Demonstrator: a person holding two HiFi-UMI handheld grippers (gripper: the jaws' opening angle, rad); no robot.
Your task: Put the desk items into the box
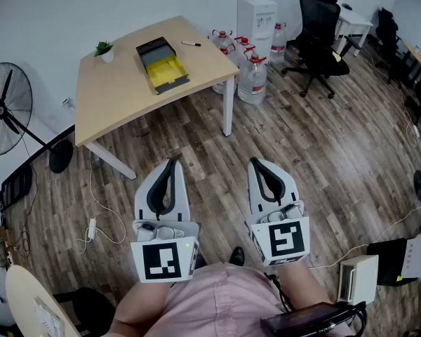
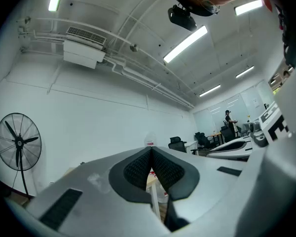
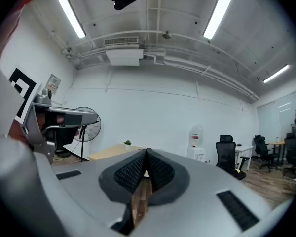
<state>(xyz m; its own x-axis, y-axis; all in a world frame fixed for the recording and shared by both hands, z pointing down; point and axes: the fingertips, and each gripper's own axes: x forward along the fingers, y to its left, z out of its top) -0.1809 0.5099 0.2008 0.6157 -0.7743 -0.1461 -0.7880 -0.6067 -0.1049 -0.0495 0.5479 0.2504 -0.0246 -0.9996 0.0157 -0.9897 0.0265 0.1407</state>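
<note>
A light wooden desk [image 1: 119, 97] stands at the far left of the room. On it lie an open black box with a yellow inside [image 1: 163, 64], a small potted plant [image 1: 104, 50] and a dark pen [image 1: 191, 44]. Both grippers hang close to the person's body, over the wood floor and well short of the desk. The left gripper [image 1: 172, 161] is shut with its tips touching and nothing between them, which the left gripper view [image 2: 151, 149] confirms. The right gripper [image 1: 255, 161] is likewise shut and empty [image 3: 146, 151]. Behind its jaws the desk [image 3: 108, 153] shows.
A standing fan [image 1: 3, 111] is at the left wall, with cables on the floor nearby. Large water bottles [image 1: 251, 76] and a water dispenser [image 1: 257, 16] stand right of the desk. A black office chair [image 1: 319, 34] is farther right. White devices [image 1: 358, 278] sit on the floor at lower right.
</note>
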